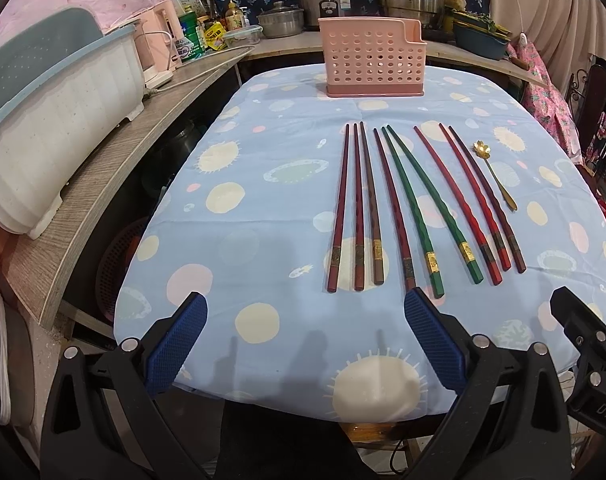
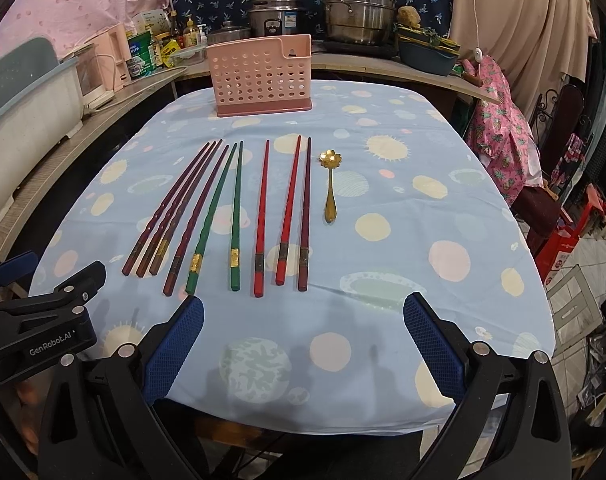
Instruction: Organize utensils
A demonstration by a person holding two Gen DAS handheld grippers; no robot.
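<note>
- Left tool [image 1: 305, 312]: fingers spread wide, holding nothing, over the near edge of the tabletop [image 1: 263, 208].
- Right tool [image 2: 303, 314]: likewise wide apart and empty.
- Nine chopsticks [image 2: 235, 216] lie side by side; a gold spoon [image 2: 330, 184] lies just right of them, apart.
- Pink holder [image 2: 261, 82] stands upright at the far end; its inside is hidden, seemingly.
- Only the left view shows the white dish rack [image 1: 59, 136] fully.

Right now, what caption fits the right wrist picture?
Open right gripper faces nine chopsticks, a gold spoon and a pink holder.
</note>
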